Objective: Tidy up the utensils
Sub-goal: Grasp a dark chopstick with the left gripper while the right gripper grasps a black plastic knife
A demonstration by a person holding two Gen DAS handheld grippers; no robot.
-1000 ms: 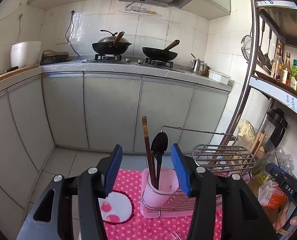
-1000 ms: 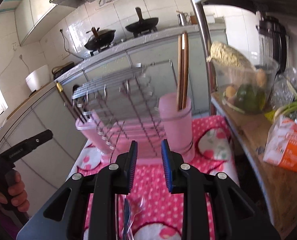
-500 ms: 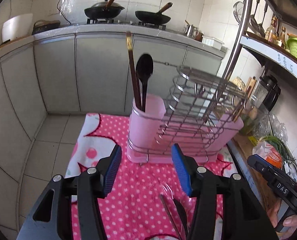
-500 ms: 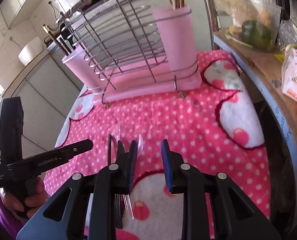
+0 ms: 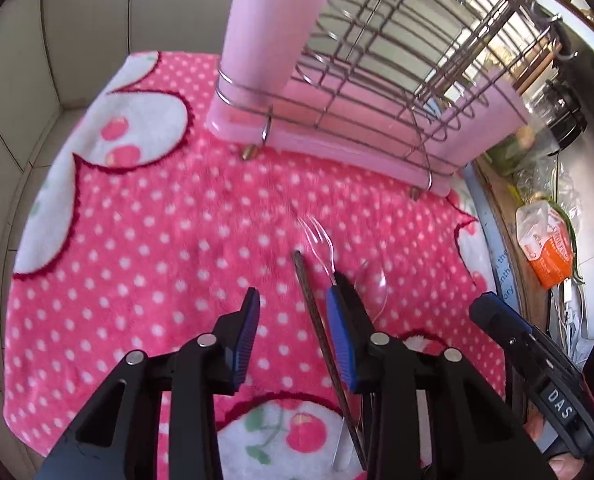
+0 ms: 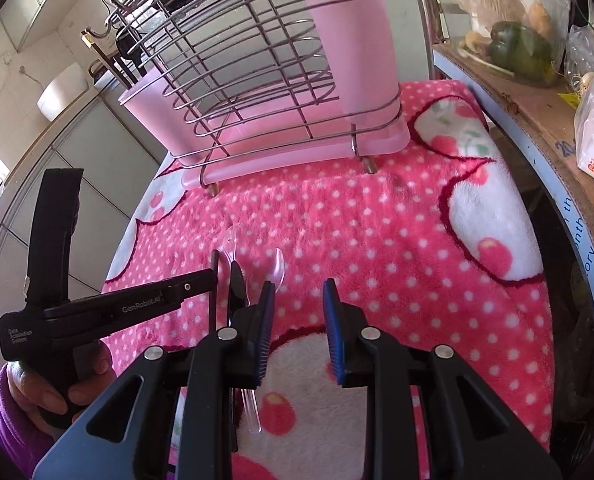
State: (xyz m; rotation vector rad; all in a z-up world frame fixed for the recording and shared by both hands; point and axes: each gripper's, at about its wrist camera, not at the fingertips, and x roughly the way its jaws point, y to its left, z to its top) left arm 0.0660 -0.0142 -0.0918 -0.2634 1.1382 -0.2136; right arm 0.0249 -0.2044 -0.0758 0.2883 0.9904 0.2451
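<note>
Lowered, left claw narrows unclenched around chopstick; only right view shows hand.

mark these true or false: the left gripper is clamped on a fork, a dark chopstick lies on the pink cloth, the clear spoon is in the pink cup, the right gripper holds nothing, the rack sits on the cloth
1. The left gripper is clamped on a fork. False: its jaws have just been closing, but the pads do not press on anything; the clear fork lies on the cloth beyond its right finger.
2. A dark chopstick lies on the pink cloth. True.
3. The clear spoon is in the pink cup. False: it lies on the cloth.
4. The right gripper holds nothing. True.
5. The rack sits on the cloth. True.
</note>
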